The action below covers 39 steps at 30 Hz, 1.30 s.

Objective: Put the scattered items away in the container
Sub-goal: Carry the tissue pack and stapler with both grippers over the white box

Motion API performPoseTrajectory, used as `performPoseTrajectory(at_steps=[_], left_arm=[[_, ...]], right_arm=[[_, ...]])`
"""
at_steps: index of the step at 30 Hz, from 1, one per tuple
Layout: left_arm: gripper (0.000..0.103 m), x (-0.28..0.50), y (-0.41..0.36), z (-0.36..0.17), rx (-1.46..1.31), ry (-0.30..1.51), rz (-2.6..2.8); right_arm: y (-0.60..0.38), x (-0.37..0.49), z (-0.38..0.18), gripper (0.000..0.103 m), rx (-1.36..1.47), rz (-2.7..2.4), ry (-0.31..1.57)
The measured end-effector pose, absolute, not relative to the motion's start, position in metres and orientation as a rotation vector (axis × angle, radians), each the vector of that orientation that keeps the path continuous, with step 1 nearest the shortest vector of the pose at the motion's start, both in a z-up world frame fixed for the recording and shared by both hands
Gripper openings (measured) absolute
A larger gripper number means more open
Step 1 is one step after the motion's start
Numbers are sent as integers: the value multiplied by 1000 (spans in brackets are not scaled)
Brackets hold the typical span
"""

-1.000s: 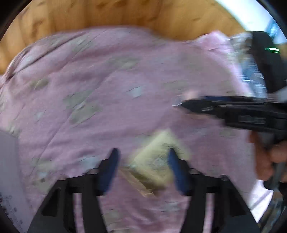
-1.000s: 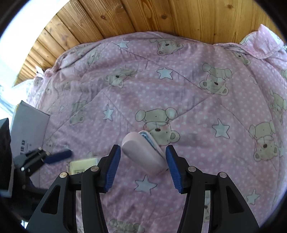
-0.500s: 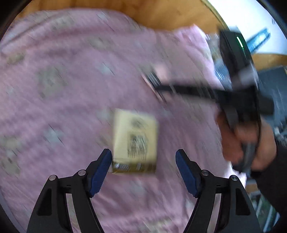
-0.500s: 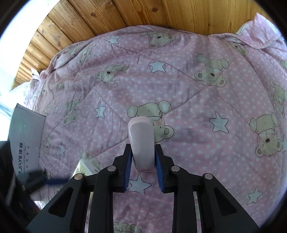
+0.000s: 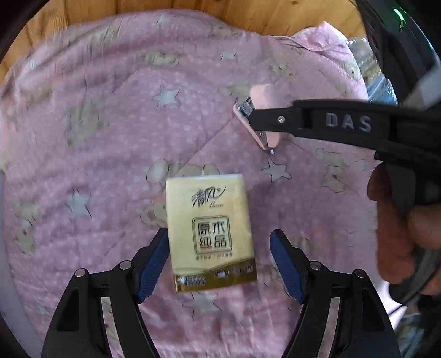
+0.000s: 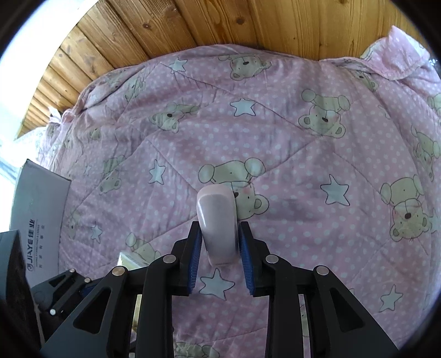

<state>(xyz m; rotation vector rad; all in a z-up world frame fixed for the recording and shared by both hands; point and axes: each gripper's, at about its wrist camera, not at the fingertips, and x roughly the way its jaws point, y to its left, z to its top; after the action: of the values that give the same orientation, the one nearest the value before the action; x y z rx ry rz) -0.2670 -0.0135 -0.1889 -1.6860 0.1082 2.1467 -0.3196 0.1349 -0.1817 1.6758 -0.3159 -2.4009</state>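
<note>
Lying flat on the pink quilt [image 5: 115, 154], one yellow tissue pack [image 5: 210, 234] is the landmark for everything else. Its face carries a brush-script logo above a framed block of four Chinese characters, with a gold band of small icons at its near end; the finer print is too blurred to read. The left gripper [image 5: 219, 264] straddles the pack's near end with its jaws wide: the left blue pad sits right against the pack's edge, the right pad stands clear of it.

Beyond the pack and to its right, one pink stapler [image 5: 264, 115] is clamped between the blue pads of the right gripper [image 6: 219, 247], whose jaws are narrowed tight on its body; in the left wrist view metal shows at the stapler's open side. Raised letters "DAS" are moulded on that gripper's black finger [image 5: 347, 122], and a hand [image 5: 397, 228] grips its handle.

Left of the pack, in the right wrist view, stands one grey box [image 6: 38, 220] printed "JIAYE" with Chinese characters. The quilt shows white dots, stars and bears, and wooden planks [image 6: 220, 24] lie behind it.
</note>
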Motion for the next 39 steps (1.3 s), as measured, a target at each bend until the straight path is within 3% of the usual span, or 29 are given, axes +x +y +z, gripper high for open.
performPoseTrajectory(at_steps=[1,4,22,39], left_arm=[[52,-267,-13,-188,-1685,124,2170],[52,-274,-29,-182,-1700,-37,2150],[52,-256,-72,-129,-1635,-92,2239],[52,-213,-136,-70,-1570,-217,2352]], right_arm=[[135,-320,-183,26,1677,-2398,-321],[138,-318,-180,25,1666,-2405,-359],[120,-283,-135,25,1641,-2368,-452],[47,-232,-92,25,1618,-2320,-343]])
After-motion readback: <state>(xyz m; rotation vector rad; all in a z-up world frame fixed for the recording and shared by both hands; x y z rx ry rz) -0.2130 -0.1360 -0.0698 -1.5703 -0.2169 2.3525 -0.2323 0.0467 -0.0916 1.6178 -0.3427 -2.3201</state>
